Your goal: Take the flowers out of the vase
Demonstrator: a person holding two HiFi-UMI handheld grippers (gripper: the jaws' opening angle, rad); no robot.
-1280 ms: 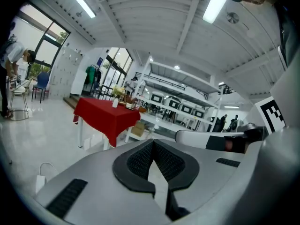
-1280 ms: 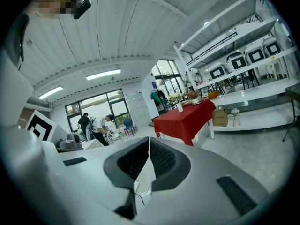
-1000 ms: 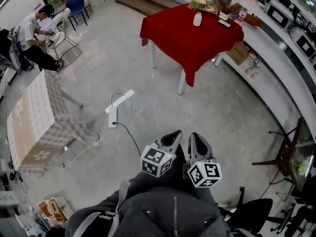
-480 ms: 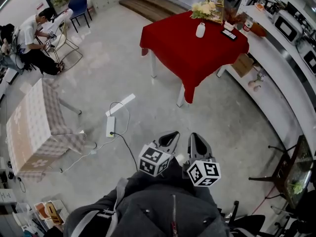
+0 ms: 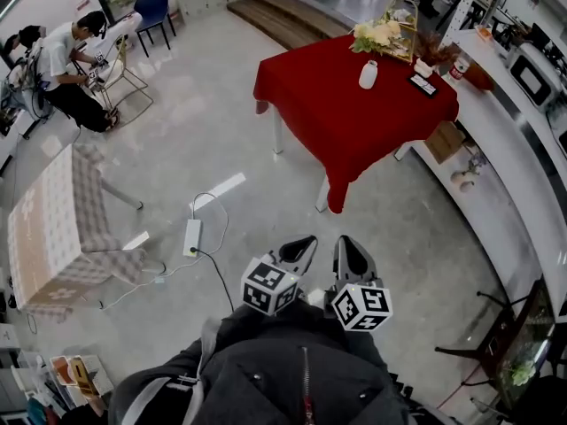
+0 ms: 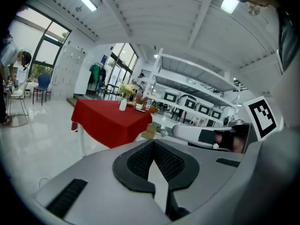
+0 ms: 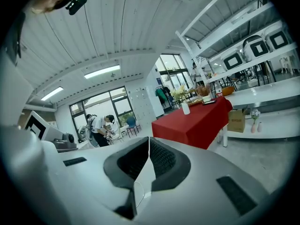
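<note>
A small white vase (image 5: 368,74) stands on the red-clothed table (image 5: 345,118) across the room. Pale yellow flowers (image 5: 376,33) show just behind it, by a wire basket. Both grippers are held close to my body, far short of the table. My left gripper (image 5: 304,243) is shut with nothing in it, and my right gripper (image 5: 348,244) is shut and empty too. In the left gripper view the shut jaws (image 6: 153,142) point toward the table (image 6: 110,123), vase (image 6: 123,105) and flowers (image 6: 125,89). The right gripper view shows shut jaws (image 7: 149,139), the vase (image 7: 185,108) and the table (image 7: 197,123).
A table with a checked cloth (image 5: 53,228) stands at the left. A power strip (image 5: 191,235) with cables lies on the floor ahead. A white counter (image 5: 523,175) curves along the right, with a cardboard box (image 5: 446,140) under it. A person (image 5: 66,60) sits at the far left.
The whole scene has shifted toward me: the red table sits nearer and lower in the head view. Both grippers stay shut, side by side in front of my body.
</note>
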